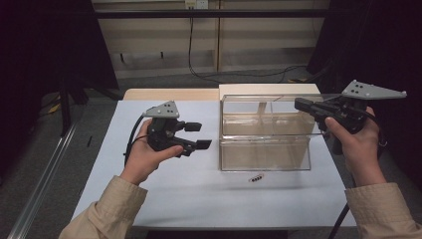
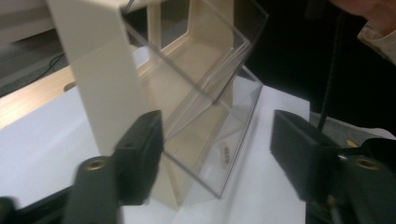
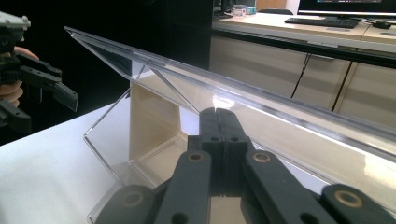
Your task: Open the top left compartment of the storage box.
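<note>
Over on the left, the left gripper (image 1: 198, 135) is hanging in the air above the white table (image 1: 99, 164), its jaws standing apart with nothing between them, aiming sideways at the clear box (image 1: 266, 132). From the left gripper view, the box's cream end panel (image 2: 105, 79) is rising just beyond the left jaw, and the clear walls are slanting away behind it. No earlier moment is on hand to compare.

In the middle, the box is sitting on the table toward its far right part, a two-tier clear case with cream inner walls. Just in front of it a small dark strip (image 1: 257, 177) is lying flat on the white surface, apart from the box; through the clear wall it is also showing in the left gripper view (image 2: 226, 154). Any marks on it are too small to read.

On the right, the right gripper (image 1: 299, 104) is reaching in at the box's upper right edge, jaws pressed together; in the right gripper view they are closing on the clear lid (image 3: 243, 95), which is slanting up over the box.
</note>
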